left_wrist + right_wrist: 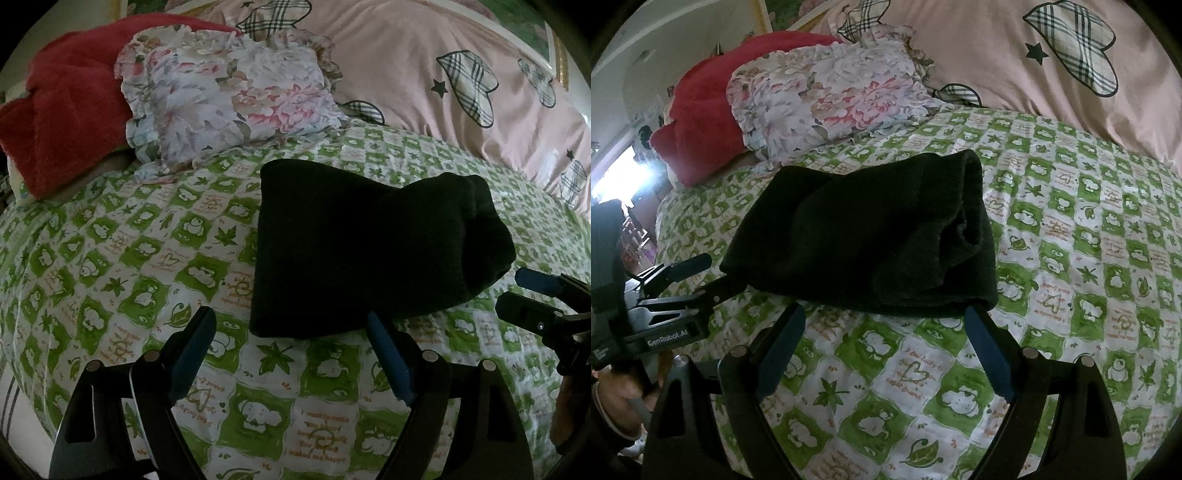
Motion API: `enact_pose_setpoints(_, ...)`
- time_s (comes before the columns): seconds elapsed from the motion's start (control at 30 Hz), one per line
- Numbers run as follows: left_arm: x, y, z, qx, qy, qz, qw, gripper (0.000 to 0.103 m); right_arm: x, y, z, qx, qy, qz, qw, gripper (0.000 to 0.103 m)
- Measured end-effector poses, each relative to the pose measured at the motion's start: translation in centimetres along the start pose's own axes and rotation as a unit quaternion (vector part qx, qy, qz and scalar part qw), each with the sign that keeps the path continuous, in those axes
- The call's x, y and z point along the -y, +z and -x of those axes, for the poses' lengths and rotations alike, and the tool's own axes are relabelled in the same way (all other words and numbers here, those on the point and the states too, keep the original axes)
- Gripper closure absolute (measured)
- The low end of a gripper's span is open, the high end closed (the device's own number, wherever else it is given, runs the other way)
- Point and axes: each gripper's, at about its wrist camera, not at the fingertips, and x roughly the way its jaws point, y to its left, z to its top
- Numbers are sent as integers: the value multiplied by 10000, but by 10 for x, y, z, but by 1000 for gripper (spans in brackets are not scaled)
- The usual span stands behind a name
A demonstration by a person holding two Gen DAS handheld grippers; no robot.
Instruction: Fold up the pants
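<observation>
Pants (369, 243) folded into a thick black bundle, mid-bed on the green checked sheet (122, 258). Left gripper (291, 354) and right gripper (886, 350) just short of near edge, jaws wide, empty. Best to press flat, square edges.

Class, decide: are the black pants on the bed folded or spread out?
Folded. The black pants form a compact stacked bundle, layers showing at one end, on the green sheet.

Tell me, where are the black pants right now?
The folded black pants lie on the green-checked bedspread, mid-frame in both views, just beyond both open grippers, with the floral pillow behind them to the left.
</observation>
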Motion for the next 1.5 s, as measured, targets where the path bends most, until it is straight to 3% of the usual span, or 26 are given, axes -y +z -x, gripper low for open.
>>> enact_pose_setpoints(1.5, 2, 3, 5, 299, 63, -39, 9995, 18, -3, 5, -8, 287, 76, -94, 9995, 15)
